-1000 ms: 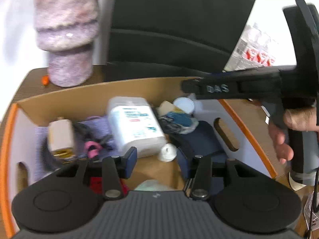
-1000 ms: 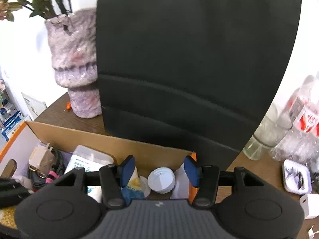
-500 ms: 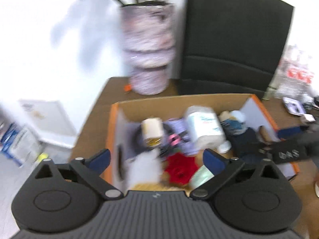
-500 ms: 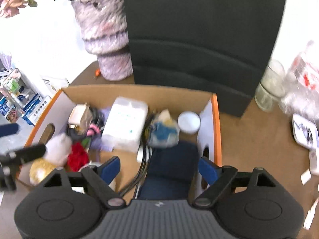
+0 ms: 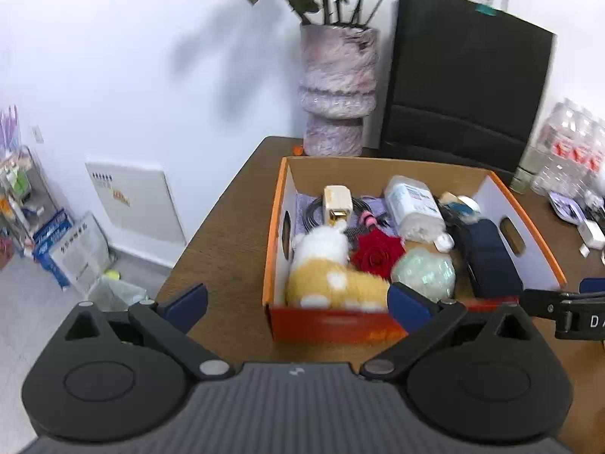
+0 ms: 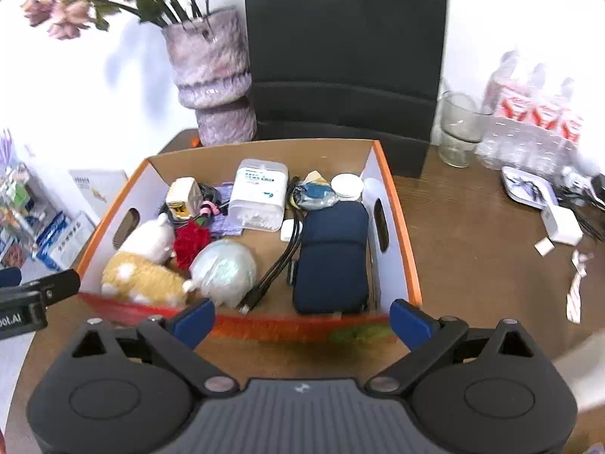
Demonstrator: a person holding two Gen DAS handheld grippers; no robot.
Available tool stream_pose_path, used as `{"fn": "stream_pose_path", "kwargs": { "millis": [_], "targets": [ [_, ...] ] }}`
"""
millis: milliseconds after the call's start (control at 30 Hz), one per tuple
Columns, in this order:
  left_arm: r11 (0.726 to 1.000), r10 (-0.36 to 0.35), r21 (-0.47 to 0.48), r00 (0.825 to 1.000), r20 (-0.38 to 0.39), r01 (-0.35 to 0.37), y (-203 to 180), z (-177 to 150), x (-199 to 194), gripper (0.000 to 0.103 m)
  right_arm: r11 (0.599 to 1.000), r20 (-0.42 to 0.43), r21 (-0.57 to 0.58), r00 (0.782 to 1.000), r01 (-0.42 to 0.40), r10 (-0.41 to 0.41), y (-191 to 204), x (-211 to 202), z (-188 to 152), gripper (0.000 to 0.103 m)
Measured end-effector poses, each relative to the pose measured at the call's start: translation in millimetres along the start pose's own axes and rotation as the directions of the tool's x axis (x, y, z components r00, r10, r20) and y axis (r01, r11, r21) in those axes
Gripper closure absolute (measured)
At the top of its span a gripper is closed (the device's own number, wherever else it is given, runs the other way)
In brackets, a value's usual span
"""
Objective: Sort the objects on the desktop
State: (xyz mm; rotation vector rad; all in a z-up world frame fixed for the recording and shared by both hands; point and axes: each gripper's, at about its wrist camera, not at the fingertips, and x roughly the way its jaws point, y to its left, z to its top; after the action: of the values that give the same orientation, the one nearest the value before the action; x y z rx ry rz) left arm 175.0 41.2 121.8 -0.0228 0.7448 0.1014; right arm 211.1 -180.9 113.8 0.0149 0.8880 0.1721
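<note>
Left claw (image 5: pixel 297 302) spread wide and empty, right claw (image 6: pixel 301 317) opening, empty, both above brown wooden surface (image 6: pixel 472 265) before orange-rimmed cardboard box (image 6: pixel 401 227) of sorted clutter.

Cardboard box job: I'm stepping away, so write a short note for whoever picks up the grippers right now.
Left gripper: open, empty, short of the cardboard box.
Right gripper: jaws opening, nothing between them.
In the box: plush toy, red rose, navy pouch, white container.
Left out on the table: white charger, small tray, paper scraps.
</note>
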Motion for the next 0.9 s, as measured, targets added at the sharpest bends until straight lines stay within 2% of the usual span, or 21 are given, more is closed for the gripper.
{"fn": "stream_pose_path", "kwargs": {
  "millis": [167,300,400,533,667,800,900],
  "targets": [
    [0.998,-0.023,0.053,0.995,0.093,0.018,0,-48,-29,0.000,0.999,0.125,-0.007,0.991,0.049,-0.048,11,-27,-59,0.004],
    [0.997,-0.036,0.066,0.992,0.117,0.028,1,-91,-47,0.000,0.993,0.201,-0.048,0.975,0.106,-0.094,21,-39,-107,0.004],
    [0.998,-0.035,0.060,0.990,0.137,0.027,3,-123,-60,0.000,0.992,0.257,-0.064,0.962,0.113,-0.093,22,-46,-141,0.004],
    [0.997,-0.052,0.057,0.987,0.153,0.043,4,-162,-70,0.000,0.995,0.258,-0.053,0.964,0.083,-0.066,20,-50,-182,0.003],
    [0.996,-0.080,0.057,0.990,0.114,0.074,3,-195,-70,0.000,0.997,0.246,-0.040,0.968,0.061,-0.050,23,-49,-215,0.003],
    [0.996,-0.079,0.056,0.992,0.095,0.074,7,-216,-69,0.000,0.998,0.257,-0.046,0.966,0.051,-0.037,27,-50,-238,0.003],
    [0.997,-0.071,0.044,0.994,0.079,0.068,9,-223,-65,0.000,0.998,0.235,-0.046,0.971,0.046,-0.034,25,-49,-243,0.002]
  ]
}}
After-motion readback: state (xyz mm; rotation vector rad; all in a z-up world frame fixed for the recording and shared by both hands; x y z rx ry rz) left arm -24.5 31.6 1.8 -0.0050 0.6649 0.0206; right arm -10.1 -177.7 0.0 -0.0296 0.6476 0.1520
